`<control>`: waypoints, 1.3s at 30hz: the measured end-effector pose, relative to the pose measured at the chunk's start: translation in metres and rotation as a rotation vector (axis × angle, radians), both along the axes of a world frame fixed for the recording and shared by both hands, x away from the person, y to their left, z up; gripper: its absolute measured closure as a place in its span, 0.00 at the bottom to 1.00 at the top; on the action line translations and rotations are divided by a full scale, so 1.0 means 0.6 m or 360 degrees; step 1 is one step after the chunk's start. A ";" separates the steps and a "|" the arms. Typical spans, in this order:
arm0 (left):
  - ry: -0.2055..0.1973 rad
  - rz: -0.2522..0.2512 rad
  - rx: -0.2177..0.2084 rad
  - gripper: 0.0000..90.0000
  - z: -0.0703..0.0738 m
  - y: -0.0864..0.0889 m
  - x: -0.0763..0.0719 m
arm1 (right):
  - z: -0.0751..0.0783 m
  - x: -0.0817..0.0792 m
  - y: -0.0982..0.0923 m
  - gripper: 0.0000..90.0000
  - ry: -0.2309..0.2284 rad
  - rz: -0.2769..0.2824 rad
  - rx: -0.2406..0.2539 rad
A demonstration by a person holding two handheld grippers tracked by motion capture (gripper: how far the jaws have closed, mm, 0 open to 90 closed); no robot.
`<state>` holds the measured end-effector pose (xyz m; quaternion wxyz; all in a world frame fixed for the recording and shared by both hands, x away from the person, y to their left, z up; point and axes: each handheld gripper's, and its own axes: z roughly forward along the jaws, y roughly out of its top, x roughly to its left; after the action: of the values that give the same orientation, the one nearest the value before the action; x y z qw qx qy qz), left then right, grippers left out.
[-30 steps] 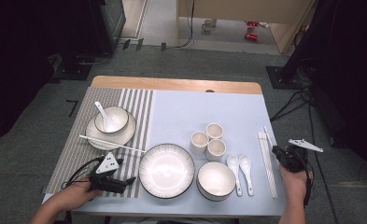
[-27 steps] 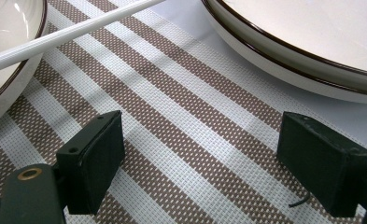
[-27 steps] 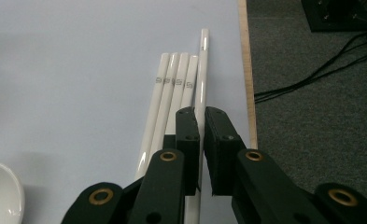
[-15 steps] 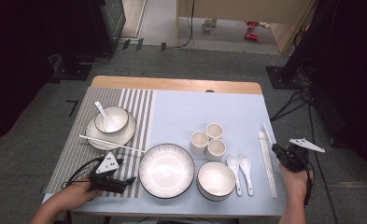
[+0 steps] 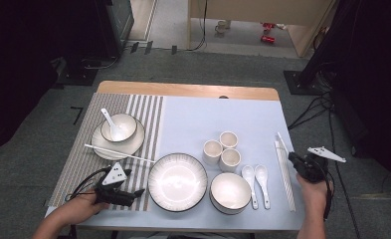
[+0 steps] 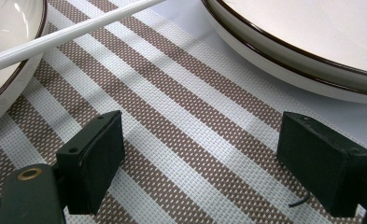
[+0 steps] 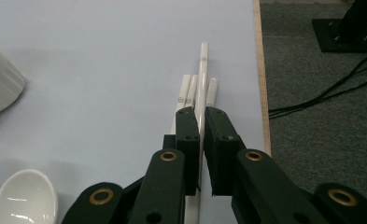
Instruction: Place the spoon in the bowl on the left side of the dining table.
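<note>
Near the table's right edge, my right gripper [image 5: 292,159] [image 7: 202,115] is shut on one white chopstick [image 7: 202,65], which runs forward between the jaws. Other white chopsticks [image 7: 186,91] [image 5: 284,174] lie side by side under it on the pale blue table. My left gripper [image 5: 139,192] [image 6: 200,154] rests low over the striped placemat [image 6: 181,140] at the front left. It is open, with only mat between the jaws. The rim of the large plate [image 6: 312,70] lies just beyond it.
A large plate [image 5: 177,181] and a bowl [image 5: 230,192] sit at the front centre, with two spoons [image 5: 256,180] to their right. Three cups [image 5: 222,149] stand behind. On the mat, a plate holds a bowl and spoon [image 5: 118,128]; one chopstick [image 5: 118,153] rests across that plate's rim.
</note>
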<state>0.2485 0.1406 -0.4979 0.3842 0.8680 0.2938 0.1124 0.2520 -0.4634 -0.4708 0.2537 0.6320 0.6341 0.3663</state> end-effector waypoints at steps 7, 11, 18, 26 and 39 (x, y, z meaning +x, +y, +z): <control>0.0000 0.0000 0.0001 0.17 0.000 0.000 0.000 | -0.001 0.004 0.008 0.95 0.0006 0.0080 0.0005; 0.0000 0.0000 0.0001 0.17 0.000 0.000 0.000 | 0.003 0.004 0.012 0.95 -0.0023 0.0103 0.0028; 0.0001 0.0001 0.0000 0.17 0.000 0.000 0.000 | 0.013 0.005 0.019 0.95 -0.0059 0.0131 0.0069; 0.0000 0.0001 0.0000 0.17 0.000 0.000 0.000 | 0.022 0.009 0.028 0.95 -0.0066 0.0196 0.0088; 0.0002 0.0001 -0.0003 0.17 0.000 0.000 0.000 | 0.034 0.020 0.050 0.95 -0.0059 0.0308 0.0102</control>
<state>0.2486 0.1408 -0.4979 0.3848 0.8677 0.2943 0.1117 0.2642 -0.4336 -0.4504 0.2085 0.5688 0.6754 0.4206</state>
